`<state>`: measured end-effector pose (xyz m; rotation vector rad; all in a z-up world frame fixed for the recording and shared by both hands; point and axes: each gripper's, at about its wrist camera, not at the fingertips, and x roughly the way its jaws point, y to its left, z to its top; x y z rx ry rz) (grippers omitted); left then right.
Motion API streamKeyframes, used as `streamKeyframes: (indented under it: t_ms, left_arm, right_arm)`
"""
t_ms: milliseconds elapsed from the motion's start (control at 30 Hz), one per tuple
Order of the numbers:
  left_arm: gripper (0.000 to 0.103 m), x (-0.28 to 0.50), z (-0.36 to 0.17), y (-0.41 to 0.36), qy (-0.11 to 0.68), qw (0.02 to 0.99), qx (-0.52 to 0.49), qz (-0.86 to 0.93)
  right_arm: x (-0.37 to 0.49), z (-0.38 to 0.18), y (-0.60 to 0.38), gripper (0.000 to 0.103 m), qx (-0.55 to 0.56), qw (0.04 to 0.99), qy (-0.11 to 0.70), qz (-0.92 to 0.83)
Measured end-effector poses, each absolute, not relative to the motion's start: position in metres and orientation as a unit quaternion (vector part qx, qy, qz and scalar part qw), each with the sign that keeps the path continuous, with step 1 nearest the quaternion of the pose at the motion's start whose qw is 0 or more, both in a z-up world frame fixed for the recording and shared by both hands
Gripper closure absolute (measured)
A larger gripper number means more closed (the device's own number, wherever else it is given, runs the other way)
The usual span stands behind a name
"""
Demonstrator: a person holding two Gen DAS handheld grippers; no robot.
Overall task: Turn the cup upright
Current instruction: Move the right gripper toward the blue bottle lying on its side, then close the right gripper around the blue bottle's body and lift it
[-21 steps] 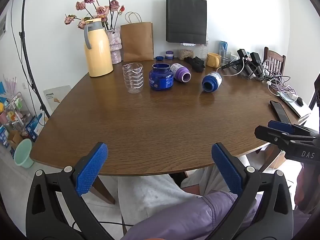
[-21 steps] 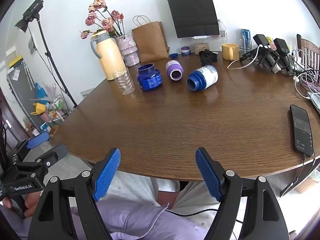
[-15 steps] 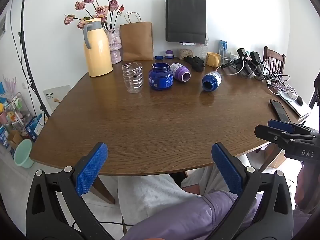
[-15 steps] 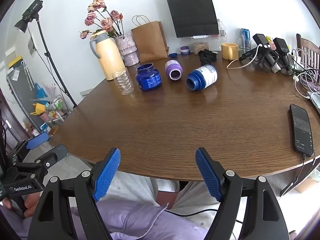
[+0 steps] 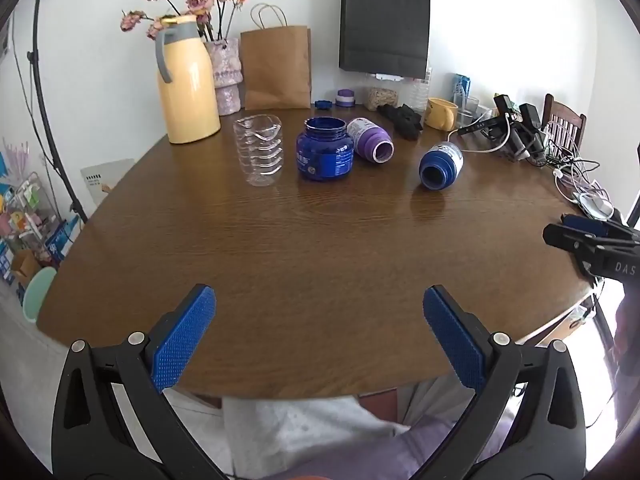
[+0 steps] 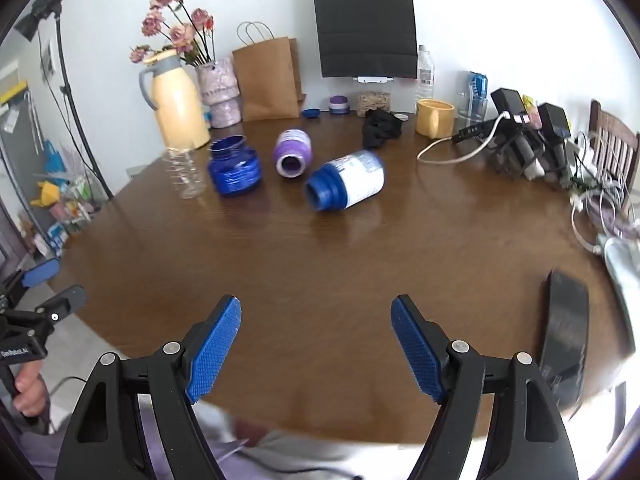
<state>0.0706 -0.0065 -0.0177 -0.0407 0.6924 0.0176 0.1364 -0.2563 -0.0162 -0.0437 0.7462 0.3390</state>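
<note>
On the brown table (image 5: 320, 248), a blue bottle with a white label (image 5: 441, 165) (image 6: 346, 186) lies on its side, mouth towards me. A purple bottle (image 5: 370, 143) (image 6: 293, 153) also lies on its side behind it. A wide blue jar (image 5: 325, 155) (image 6: 234, 171) stands upright, and a clear ribbed cup (image 5: 259, 150) (image 6: 187, 174) stands on end to its left. My left gripper (image 5: 319, 296) is open over the near table edge. My right gripper (image 6: 316, 304) is open too, well short of the blue-and-white bottle. Neither holds anything.
A yellow thermos (image 5: 187, 80), a flower vase (image 5: 227, 76), a brown paper bag (image 5: 277, 68) and a black bag (image 5: 384, 24) line the back. A yellow mug (image 6: 434, 118), black cloth (image 6: 381, 128), chargers and cables (image 6: 520, 140) fill the right. A phone (image 6: 566, 340) lies near the front right edge.
Both grippers have moved forward over the table edge. The right one has advanced further and the blue-and-white bottle looms larger in its view. The bottles and the cup have not moved.
</note>
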Motion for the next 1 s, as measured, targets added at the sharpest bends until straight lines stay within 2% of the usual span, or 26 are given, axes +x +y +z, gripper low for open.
streamKeyframes:
  t_ms: [233, 667, 1000]
  left_arm:
    - [0.0, 0.121, -0.026, -0.03, 0.367, 0.93, -0.024, -0.006]
    - [0.0, 0.196, -0.031, -0.044, 0.398, 0.916, -0.026, -0.046]
    - [0.0, 0.231, -0.038, -0.038, 0.413, 0.908, -0.036, -0.064]
  right_arm:
    - [0.198, -0.015, -0.274, 0.022, -0.045, 0.91, 0.379, 0.164]
    - [0.334, -0.054, -0.253, 0.022, 0.05, 0.889, 0.418, 0.18]
    - [0.376, -0.058, -0.23, 0.02, 0.071, 0.873, 0.42, 0.235]
